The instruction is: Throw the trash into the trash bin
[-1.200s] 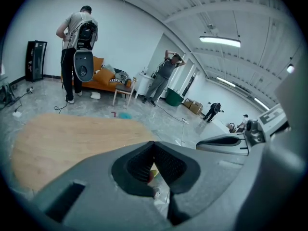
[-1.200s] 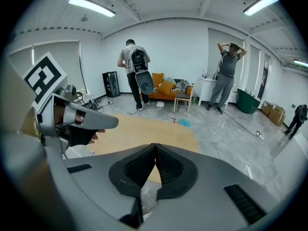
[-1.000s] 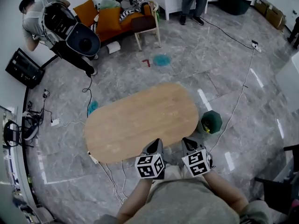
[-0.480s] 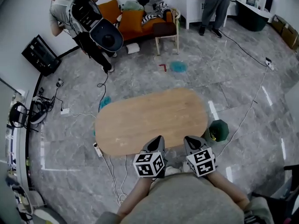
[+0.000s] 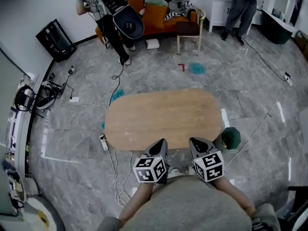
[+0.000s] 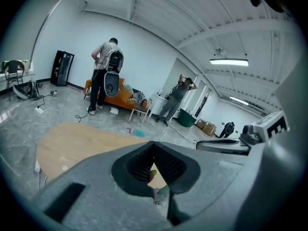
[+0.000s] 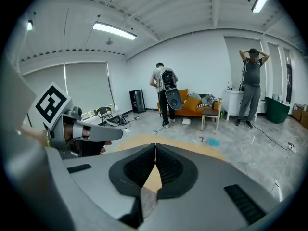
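Wood-topped and oval, the table (image 5: 163, 119) filled the middle of the grey stone-look floor (image 5: 72, 148), directly ahead of both grippers. The left gripper (image 6: 154, 144) had its jaws pressed together with nothing between them. The right gripper (image 7: 155, 147) was likewise closed and empty. The two were held side by side at the table's near edge.

The green trash bin (image 5: 230, 137) stood on the floor just beside the table's right end, to the right of the right gripper; its contents were too small to make out. A cable (image 5: 269, 113) crossed the floor close past the bin. More cables (image 5: 115, 177) and a power strip (image 5: 104, 142) lay by the table's left end.

Beyond the table were a teal patch (image 5: 196, 69), a small red item (image 5: 181, 67), a wooden chair (image 5: 188, 30) and an orange sofa (image 5: 156, 13). A person with a backpack (image 5: 113, 1) stood by the sofa, and another person (image 5: 239, 6) stood further right.
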